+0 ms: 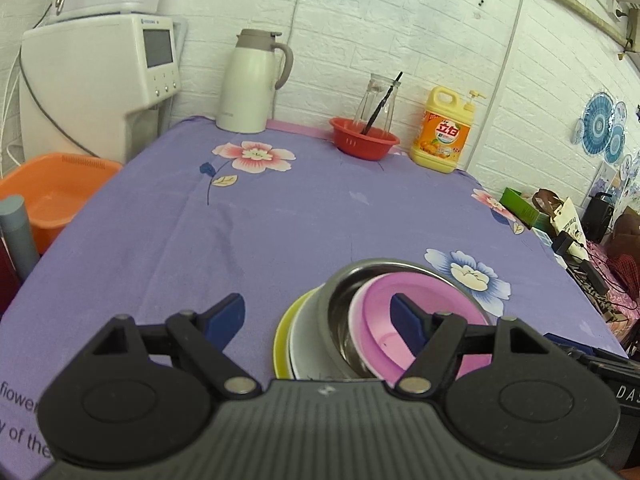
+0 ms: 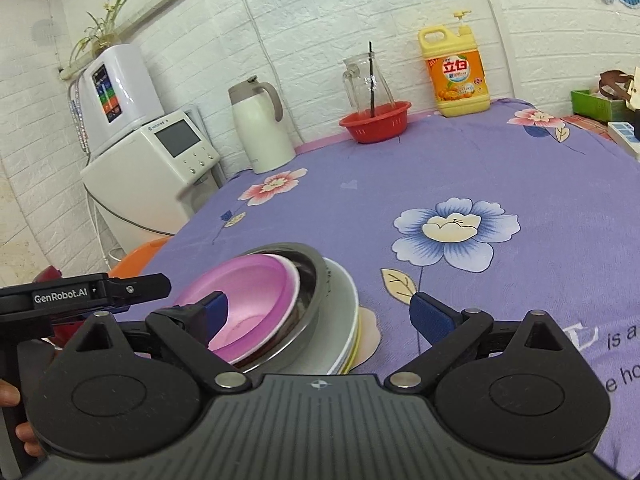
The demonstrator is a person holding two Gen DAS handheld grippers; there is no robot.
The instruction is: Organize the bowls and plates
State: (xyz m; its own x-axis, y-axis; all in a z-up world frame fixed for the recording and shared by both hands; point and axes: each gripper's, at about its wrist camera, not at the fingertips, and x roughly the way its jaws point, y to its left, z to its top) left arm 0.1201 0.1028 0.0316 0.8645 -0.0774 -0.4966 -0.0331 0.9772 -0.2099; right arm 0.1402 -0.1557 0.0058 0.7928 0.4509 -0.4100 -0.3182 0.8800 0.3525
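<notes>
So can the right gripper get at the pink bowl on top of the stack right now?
Probably yes: the right gripper is open, the pink bowl lies uncovered in the steel bowl, and nothing blocks it.

Bowl [image 2: 256, 300] in bowl [image 2: 308, 280] on stacked plates [image 2: 344, 320], near tablecloth [image 2: 480, 168] front edge.

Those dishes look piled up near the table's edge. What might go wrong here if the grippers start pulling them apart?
1. The pink plastic bowl sits tilted inside the steel bowl, so lifting one may drag or tip the other.
2. The steel bowl rests off-centre on the white plate and yellow plate; a nudge could slide the stack.
3. The open left gripper and open right gripper both hover by the stack and might collide.
</notes>
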